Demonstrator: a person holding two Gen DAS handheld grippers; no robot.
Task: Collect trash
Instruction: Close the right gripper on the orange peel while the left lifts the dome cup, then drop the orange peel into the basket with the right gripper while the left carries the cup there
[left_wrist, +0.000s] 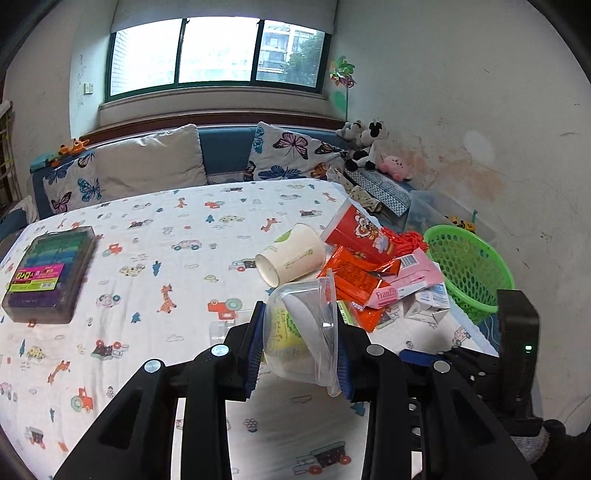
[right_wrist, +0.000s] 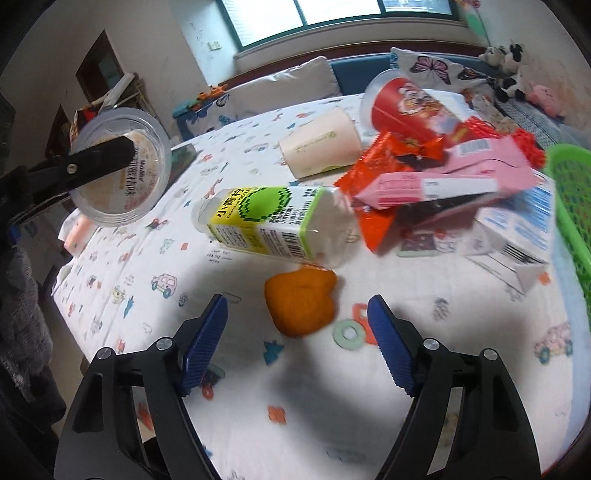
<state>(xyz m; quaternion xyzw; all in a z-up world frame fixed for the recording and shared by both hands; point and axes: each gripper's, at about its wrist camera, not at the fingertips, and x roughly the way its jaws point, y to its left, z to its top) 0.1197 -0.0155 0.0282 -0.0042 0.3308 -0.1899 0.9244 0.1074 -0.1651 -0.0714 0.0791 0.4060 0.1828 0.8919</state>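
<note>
Right wrist view: right gripper spread wide over orange peel, soft, light; pinch across its sides. Left gripper clamped on clear plastic tub, thin, crushable. Beyond: bottle, wrapper pile, green basket at table's right edge; bare cloth left.

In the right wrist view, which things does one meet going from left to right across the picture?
Clear plastic bowl held in the left tool → drink bottle → orange peel → pink wrapper → green basket.
</note>
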